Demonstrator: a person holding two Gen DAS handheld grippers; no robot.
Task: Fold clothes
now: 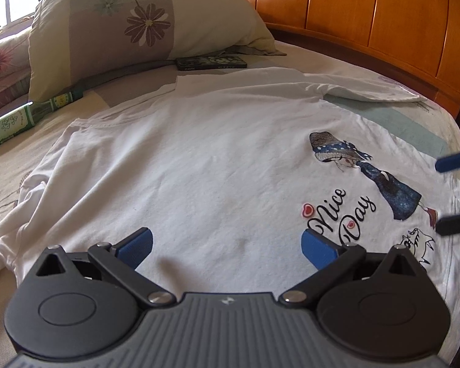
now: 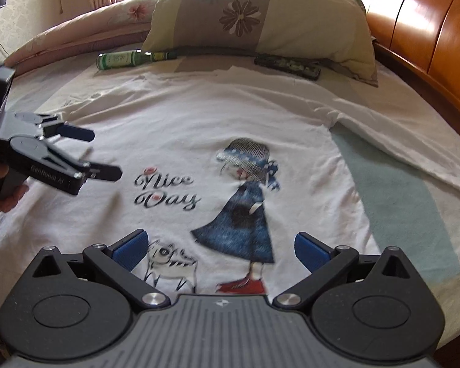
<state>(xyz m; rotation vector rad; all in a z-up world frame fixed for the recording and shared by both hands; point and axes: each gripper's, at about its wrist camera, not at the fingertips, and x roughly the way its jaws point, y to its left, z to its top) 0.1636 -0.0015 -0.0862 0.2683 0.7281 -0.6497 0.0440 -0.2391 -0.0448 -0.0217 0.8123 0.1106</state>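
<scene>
A white shirt (image 2: 217,141) lies spread flat on the bed (image 2: 408,202), print side up, just beyond and below both tongs. The left tongs (image 1: 227,245) gape wide above plain cloth, holding nothing. The right tongs (image 2: 219,247) also gape wide and empty, over the printed girl (image 2: 245,196). Far past both tongs, a pillow (image 2: 260,18), bottle (image 2: 135,58) and dark case (image 2: 286,66) rest by the headboard (image 1: 368,15).

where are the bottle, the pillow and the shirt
bottle (image 2: 122,60), right wrist view, on its green body
pillow (image 2: 254,15), right wrist view, on the brown flower print
shirt (image 1: 199,159), left wrist view, on the plain white middle
</scene>
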